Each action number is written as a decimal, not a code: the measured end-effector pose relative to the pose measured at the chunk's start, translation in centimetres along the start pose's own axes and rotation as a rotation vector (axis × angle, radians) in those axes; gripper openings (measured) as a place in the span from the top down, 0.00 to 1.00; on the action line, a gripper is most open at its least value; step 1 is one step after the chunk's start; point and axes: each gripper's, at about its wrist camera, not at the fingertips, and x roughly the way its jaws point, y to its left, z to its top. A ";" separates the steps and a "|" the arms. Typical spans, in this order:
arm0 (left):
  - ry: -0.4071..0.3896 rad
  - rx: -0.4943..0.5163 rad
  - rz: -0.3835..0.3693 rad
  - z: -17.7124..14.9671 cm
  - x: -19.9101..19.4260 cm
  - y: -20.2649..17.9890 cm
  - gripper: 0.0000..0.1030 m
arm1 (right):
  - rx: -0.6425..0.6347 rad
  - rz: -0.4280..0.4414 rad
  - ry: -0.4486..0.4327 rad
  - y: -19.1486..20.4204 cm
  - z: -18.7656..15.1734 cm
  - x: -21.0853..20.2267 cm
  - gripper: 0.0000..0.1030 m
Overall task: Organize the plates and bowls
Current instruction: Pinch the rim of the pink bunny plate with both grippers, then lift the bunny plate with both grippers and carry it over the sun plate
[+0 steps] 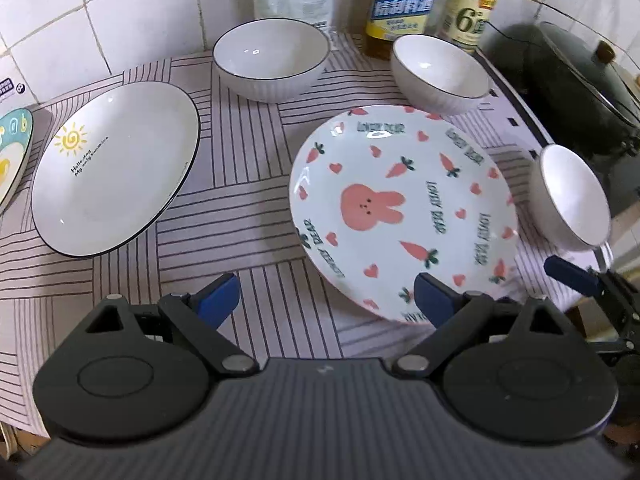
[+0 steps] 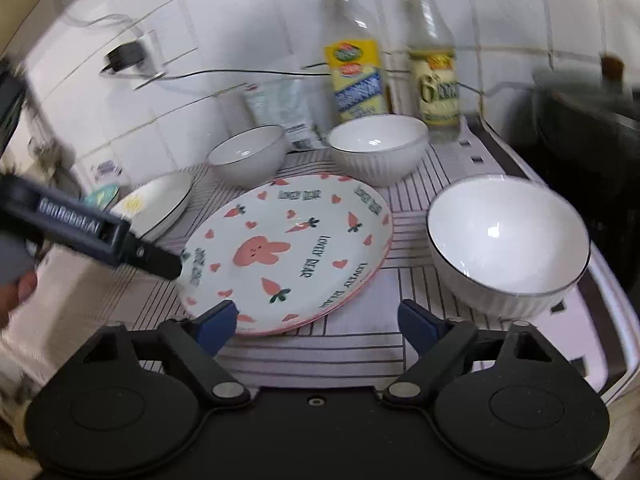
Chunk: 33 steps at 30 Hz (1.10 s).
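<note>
At the far left edge of the counter [image 1: 256, 184], which has a striped cover, lies a small plate with a blue rim [image 1: 12, 152], only partly in view. Next to it lies the white sun plate [image 1: 116, 168], flat on the cover. The left tongs [image 1: 326, 300] are wide open and hold nothing; the left finger is over bare cover, and the right finger is over the near rim of the rabbit plate [image 1: 400, 208], which lies to the right of the middle. Behind, near the tiled wall, stand the first white bowl [image 1: 272, 58] and the second white bowl [image 1: 438, 74], with two bottles [image 1: 404, 4] behind them. At the right edge stands a third white bowl [image 2: 508, 244], just beside the rabbit plate. The right tongs [image 2: 324, 326] are also wide open and empty; their left finger is at the near rim of the rabbit plate, and the third bowl is ahead of the right finger.
</note>
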 end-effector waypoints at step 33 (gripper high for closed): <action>0.105 -0.088 -0.096 2.4 4.3 1.7 0.77 | 0.219 0.048 0.120 -2.7 2.3 4.7 0.78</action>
